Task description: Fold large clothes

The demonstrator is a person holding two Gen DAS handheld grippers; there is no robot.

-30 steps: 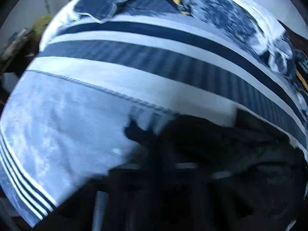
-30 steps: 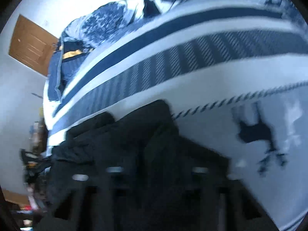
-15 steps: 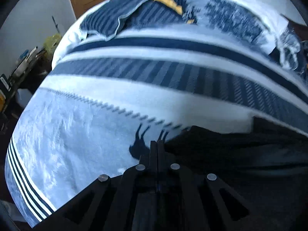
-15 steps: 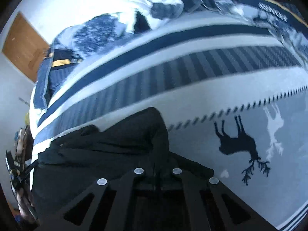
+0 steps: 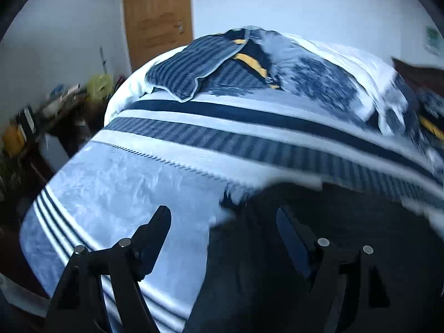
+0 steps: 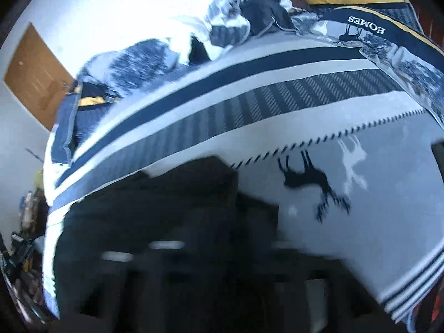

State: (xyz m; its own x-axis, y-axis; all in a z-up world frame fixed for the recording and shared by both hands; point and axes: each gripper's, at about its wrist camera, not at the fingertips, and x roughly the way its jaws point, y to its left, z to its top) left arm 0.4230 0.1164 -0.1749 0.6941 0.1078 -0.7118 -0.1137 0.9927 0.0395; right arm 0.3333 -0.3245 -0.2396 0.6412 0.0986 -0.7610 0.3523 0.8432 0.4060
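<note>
A large dark garment (image 5: pixel 347 222) lies spread on the striped bedspread (image 5: pixel 125 188), low and to the right in the left wrist view. My left gripper (image 5: pixel 222 222) hovers above its left edge. Its jaws are opening, and only that edge and bare bedspread lie between them, with no pad pressing. In the right wrist view the same garment (image 6: pixel 166 199) fills the lower left. My right gripper (image 6: pixel 222 230) is a dark blur over it. Its jaws are opening too, spread wide, and I see no cloth pinched between them.
Pillows (image 5: pixel 194 63) and rumpled bedding (image 5: pixel 319 83) lie at the head of the bed. A folded blanket with a yellow stripe (image 6: pixel 360 0) sits at the far right. A wooden door (image 5: pixel 158 19) and a cluttered side table (image 5: pixel 41 116) stand to the left of the bed.
Both grippers were shut at the dark garment's edge; now both stand wide apart and have pulled back and up. The garment stays lying on the bed.
</note>
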